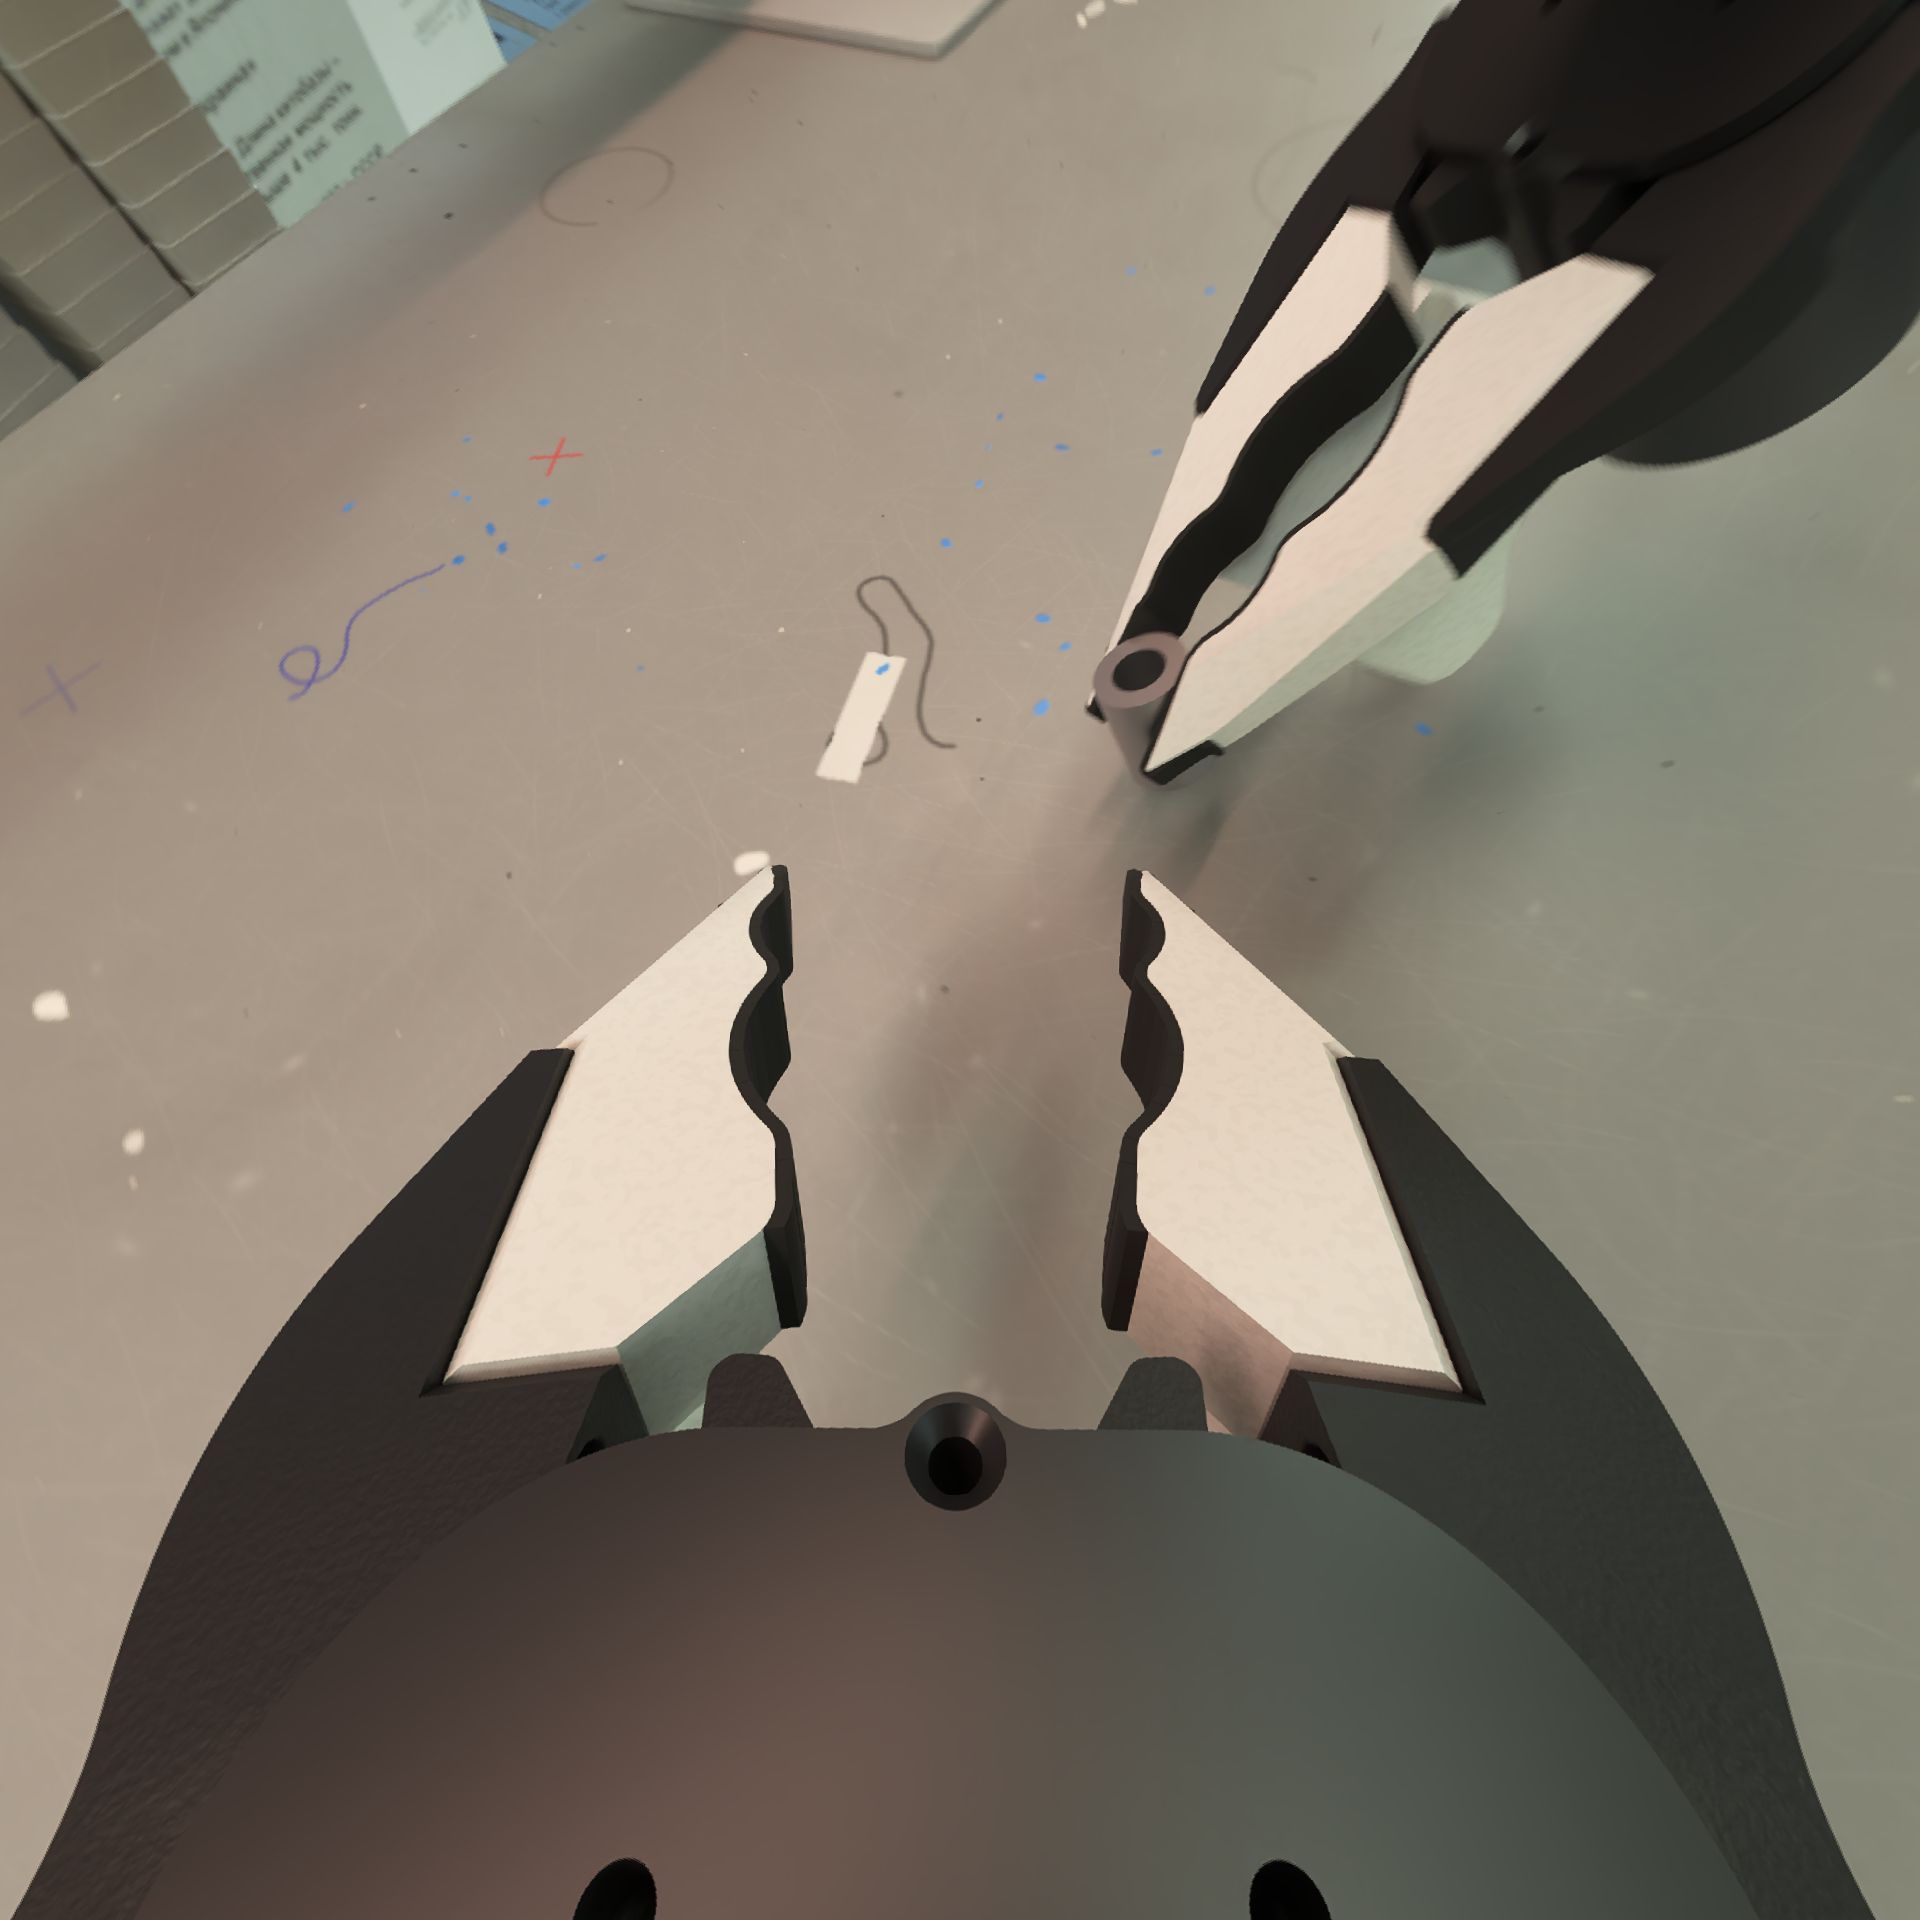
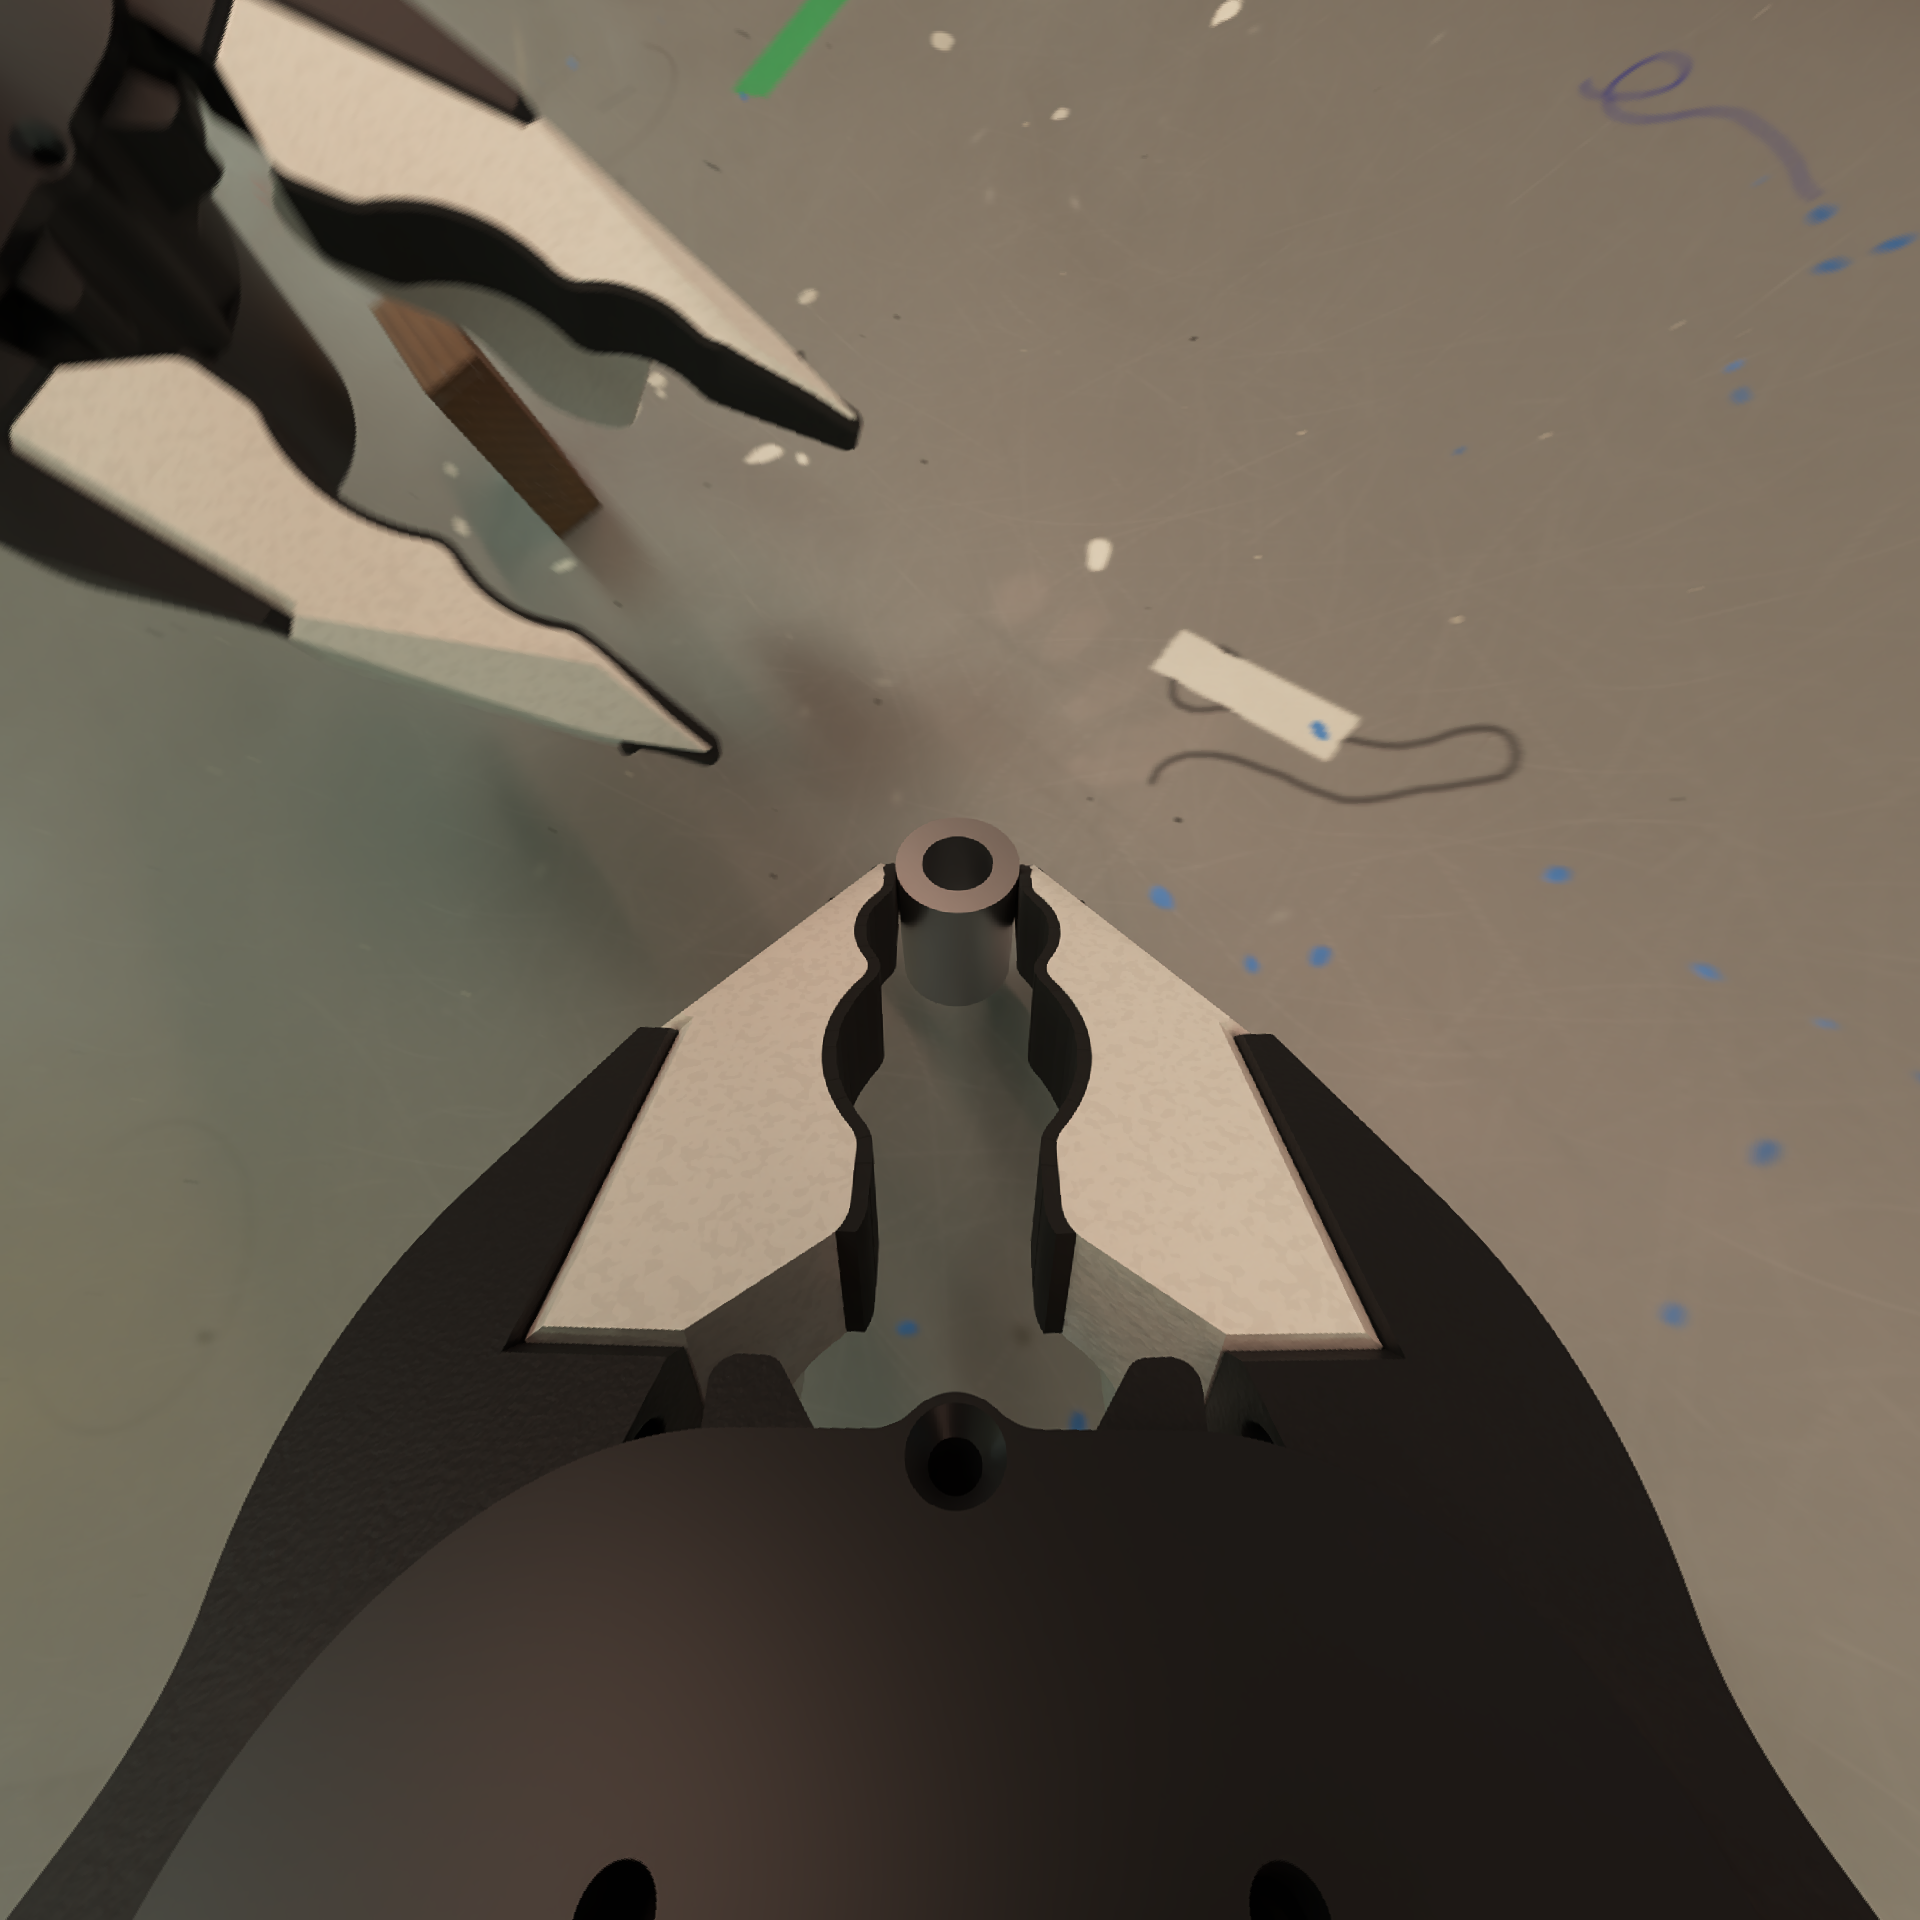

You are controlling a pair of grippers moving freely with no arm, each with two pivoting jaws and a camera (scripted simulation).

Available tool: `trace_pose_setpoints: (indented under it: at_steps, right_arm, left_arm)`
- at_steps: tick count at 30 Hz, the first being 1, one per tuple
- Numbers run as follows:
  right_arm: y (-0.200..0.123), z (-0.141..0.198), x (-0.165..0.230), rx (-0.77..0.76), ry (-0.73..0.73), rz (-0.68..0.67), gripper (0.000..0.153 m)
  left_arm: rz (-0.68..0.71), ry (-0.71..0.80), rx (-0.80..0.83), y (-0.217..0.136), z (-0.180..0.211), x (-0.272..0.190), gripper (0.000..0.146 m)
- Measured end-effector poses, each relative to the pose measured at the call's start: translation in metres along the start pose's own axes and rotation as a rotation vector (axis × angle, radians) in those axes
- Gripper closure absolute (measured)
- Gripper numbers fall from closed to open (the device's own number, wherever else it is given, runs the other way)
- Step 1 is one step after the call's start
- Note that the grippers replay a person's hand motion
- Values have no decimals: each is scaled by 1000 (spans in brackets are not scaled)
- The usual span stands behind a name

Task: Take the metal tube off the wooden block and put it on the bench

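The metal tube [image 2: 956, 956] is a short grey cylinder with a dark bore, held upright. My right gripper [image 2: 958, 878] is shut on it at the fingertips, low over the grey bench [image 2: 1351, 468]. I cannot tell whether the tube touches the bench. The left wrist view shows the tube [image 1: 1138, 675] in the right gripper [image 1: 1148, 727] at the upper right. The brown wooden block [image 2: 499, 436] lies on the bench at the upper left, partly hidden behind my left gripper [image 2: 779, 587]. My left gripper [image 1: 956, 878] is open and empty. The block is not in the left wrist view.
A white tag with a black string [image 1: 862, 717] lies on the bench between the grippers; it also shows in the right wrist view [image 2: 1257, 696]. Stacked boxes [image 1: 104, 156] stand at the far left and a flat white sheet [image 1: 831, 21] lies at the back. A green strip [image 2: 790, 47] lies beyond.
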State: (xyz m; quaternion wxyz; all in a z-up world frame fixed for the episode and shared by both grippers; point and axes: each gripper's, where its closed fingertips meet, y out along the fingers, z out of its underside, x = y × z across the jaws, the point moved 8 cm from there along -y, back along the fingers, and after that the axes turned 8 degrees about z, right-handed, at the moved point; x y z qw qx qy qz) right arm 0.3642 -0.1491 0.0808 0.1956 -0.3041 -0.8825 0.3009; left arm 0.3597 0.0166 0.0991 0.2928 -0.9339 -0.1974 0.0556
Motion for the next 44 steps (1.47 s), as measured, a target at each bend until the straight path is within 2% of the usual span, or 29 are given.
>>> trace_pose_setpoints:
  at_steps: [3,5,10,15,25,28,40,44]
  right_arm:
    - [-6,1,-3,12,-99,100,131]
    - [-7,3,-5,31,-160,146,131]
    - [-6,6,-5,61,-223,152,131]
    - [-2,4,-6,70,-243,144,131]
    - [4,2,-6,78,-253,152,131]
    - [3,3,-6,77,-254,159,119]
    - [1,8,-9,53,-189,138,115]
    - [4,5,-10,43,-182,126,115]
  left_arm:
    - [4,66,69,17,-4,11,83]
    - [-12,99,114,25,-6,19,77]
    - [18,87,136,41,-7,32,71]
    - [53,55,114,48,-7,34,70]
    - [32,74,146,45,-4,28,70]
    - [29,68,140,42,-4,27,70]
    - [33,44,126,36,-2,22,70]
    - [33,36,112,34,-5,18,66]
